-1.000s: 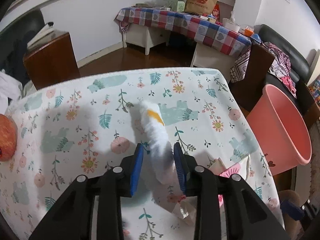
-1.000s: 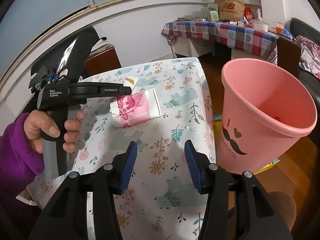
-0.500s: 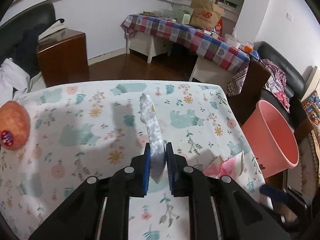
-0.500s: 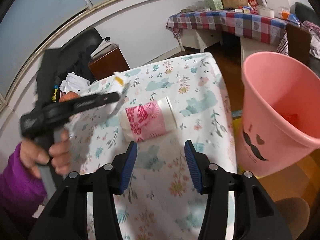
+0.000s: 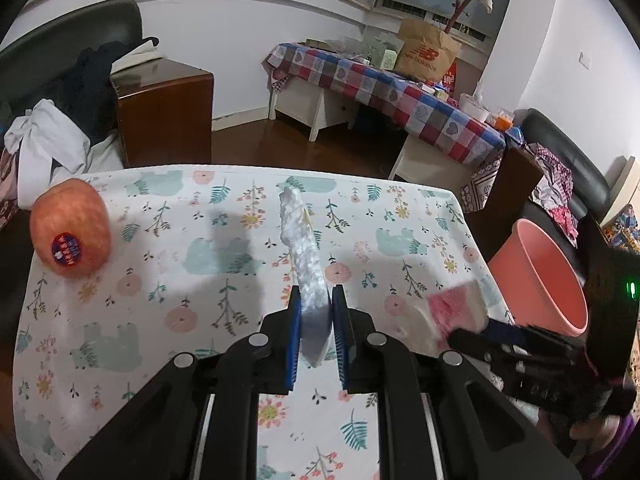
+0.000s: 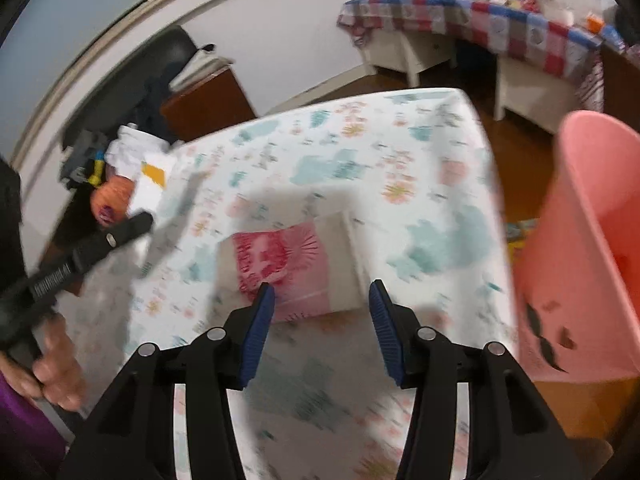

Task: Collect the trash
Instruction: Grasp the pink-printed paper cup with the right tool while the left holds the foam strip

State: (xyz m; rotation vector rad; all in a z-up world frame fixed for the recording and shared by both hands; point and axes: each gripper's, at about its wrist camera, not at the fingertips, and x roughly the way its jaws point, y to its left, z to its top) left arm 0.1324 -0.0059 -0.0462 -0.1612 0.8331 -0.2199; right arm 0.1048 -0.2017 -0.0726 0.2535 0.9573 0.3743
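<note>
1. A table under a floral, bear-print tablecloth fills both views; behind it are wood floor, a wooden cabinet and a side table under a checked cloth.
2. The pink trash bin stands on the floor just off the table's right edge, with open floor beyond the far edge.
3. My left gripper is clamped on a white crumpled wrapper, which sticks out ahead of the pads above the middle of the table.
4. A second ago that wrapper lay on the cloth between spread pads; now it is pinched and lifted.
5. My right gripper has its pads apart over the near right part of the table, closer than before to the pink-and-white packet lying flat by the right edge.
6. An apple with a sticker sits at the left edge.
7. The right view is motion-blurred.
</note>
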